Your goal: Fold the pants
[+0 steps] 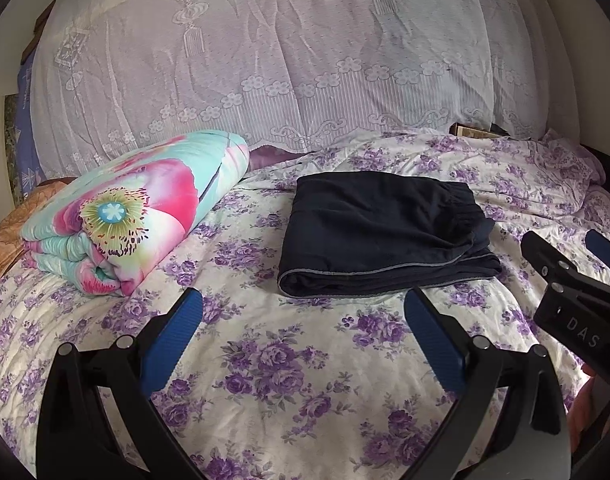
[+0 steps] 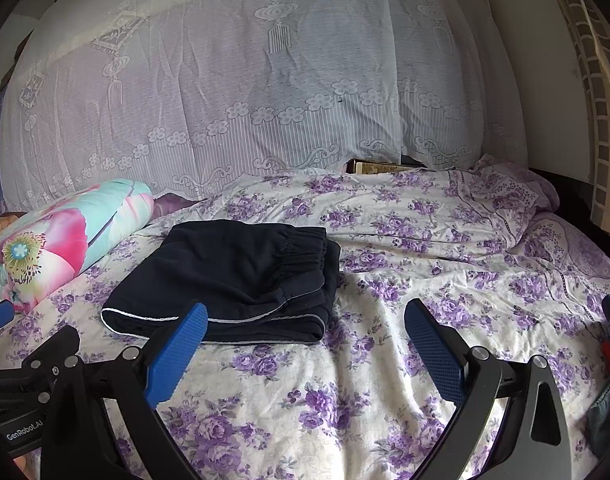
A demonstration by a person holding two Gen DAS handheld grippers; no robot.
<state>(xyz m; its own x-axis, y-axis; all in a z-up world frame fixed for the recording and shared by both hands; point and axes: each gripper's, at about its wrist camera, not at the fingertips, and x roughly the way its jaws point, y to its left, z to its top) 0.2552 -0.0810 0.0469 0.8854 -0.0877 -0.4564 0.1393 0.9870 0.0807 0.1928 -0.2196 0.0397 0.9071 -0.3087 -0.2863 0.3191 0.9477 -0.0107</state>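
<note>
Navy folded pants (image 1: 381, 232) just beyond gaping, empty left gripper (image 1: 303, 336).

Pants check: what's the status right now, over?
Left gripper and right gripper open, empty. Dark pants folded on floral sheet. Nothing in the way.

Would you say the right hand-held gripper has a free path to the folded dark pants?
Probably yes: the right hand-held gripper is open, with only bare floral bedsheet before the pants.
</note>
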